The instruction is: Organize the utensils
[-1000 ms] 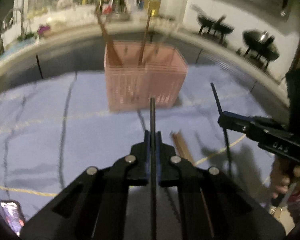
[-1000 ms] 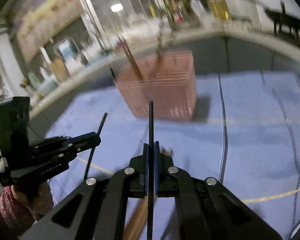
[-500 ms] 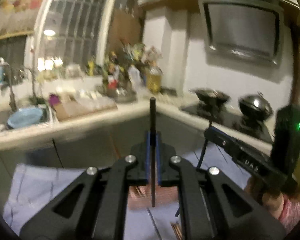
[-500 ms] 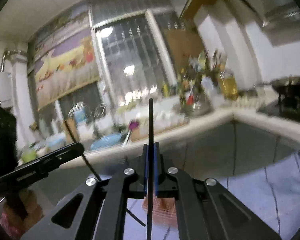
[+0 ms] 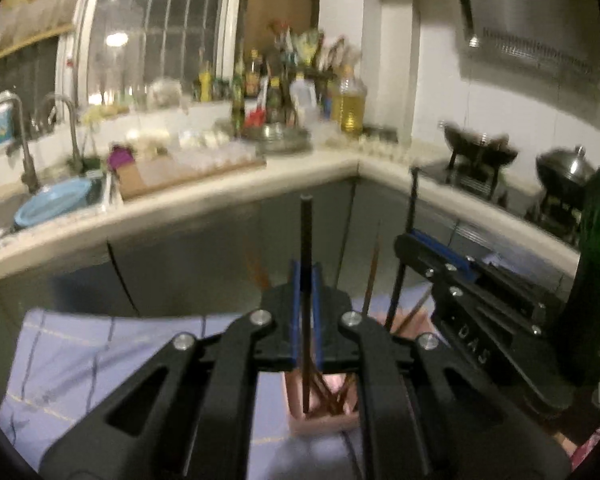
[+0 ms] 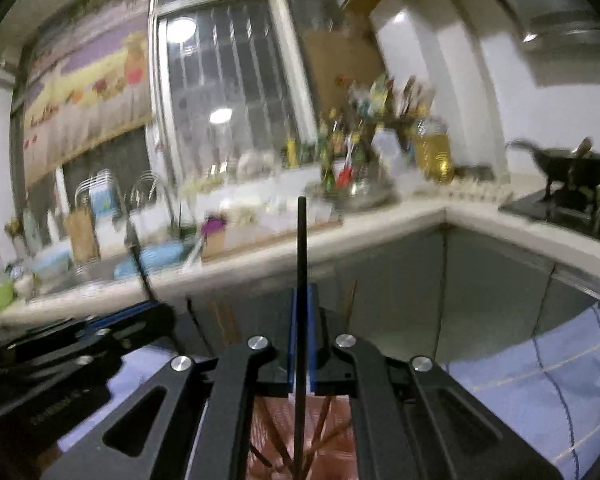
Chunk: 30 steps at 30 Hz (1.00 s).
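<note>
My left claw [image 5: 306, 312] pinches a black chopstick [image 5: 306, 240] upright over the pink basket [image 5: 324, 424]. My right claw [image 6: 300, 340] pinches another [image 6: 301, 248]. Next: lower both in, then release.

**Setting: home kitchen**

An L-shaped counter [image 5: 320, 168] is carrying bottles [image 5: 276, 92], an oil jug [image 5: 353, 104] and a wok [image 5: 480, 152] on a stove; a sink tap [image 5: 66, 120] is standing under a barred window [image 6: 228, 92].
</note>
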Motion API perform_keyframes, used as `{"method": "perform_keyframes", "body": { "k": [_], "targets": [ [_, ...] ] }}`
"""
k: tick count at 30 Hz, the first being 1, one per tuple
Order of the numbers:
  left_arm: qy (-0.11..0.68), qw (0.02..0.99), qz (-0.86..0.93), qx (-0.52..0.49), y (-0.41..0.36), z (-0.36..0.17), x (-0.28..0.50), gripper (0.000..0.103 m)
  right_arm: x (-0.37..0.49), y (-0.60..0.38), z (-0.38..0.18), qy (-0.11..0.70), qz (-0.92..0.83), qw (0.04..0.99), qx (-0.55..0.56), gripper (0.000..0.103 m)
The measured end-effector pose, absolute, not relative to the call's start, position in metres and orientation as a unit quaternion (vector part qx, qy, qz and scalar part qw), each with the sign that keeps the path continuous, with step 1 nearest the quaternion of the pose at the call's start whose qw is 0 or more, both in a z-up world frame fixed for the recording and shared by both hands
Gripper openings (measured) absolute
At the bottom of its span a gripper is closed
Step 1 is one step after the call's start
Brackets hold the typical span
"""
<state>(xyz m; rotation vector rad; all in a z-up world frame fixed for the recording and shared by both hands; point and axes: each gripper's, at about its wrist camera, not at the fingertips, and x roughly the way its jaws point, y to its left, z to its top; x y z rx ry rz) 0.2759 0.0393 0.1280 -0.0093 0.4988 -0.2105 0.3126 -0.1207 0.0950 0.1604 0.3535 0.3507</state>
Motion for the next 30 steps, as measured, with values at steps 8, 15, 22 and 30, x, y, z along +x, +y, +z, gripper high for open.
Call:
{"method": "perform_keyframes", "body": {
  "k": [8,15,22,30],
  "targets": [
    [0.271,0.961,-0.063,0.011,0.041,0.104,0.251,0.044,0.278,-0.141,0.096,0.212,0.190,0.949,0.138,0.008],
    [0.274,0.961,-0.028,0.033,0.045,0.103,0.193,0.046,0.189,-0.163,0.105,0.179,0.218,0.945,0.163,0.053],
    [0.312,0.949,-0.033,0.025,0.051,0.064,0.123,0.046,0.093,-0.174,0.030,0.254,0.192,0.938,0.134,0.051],
    [0.420,0.901,-0.111,-0.001,0.024,-0.023,0.071,0.046,0.060,-0.163,-0.064,0.403,0.173,0.893,0.097,0.022]
  ]
}}
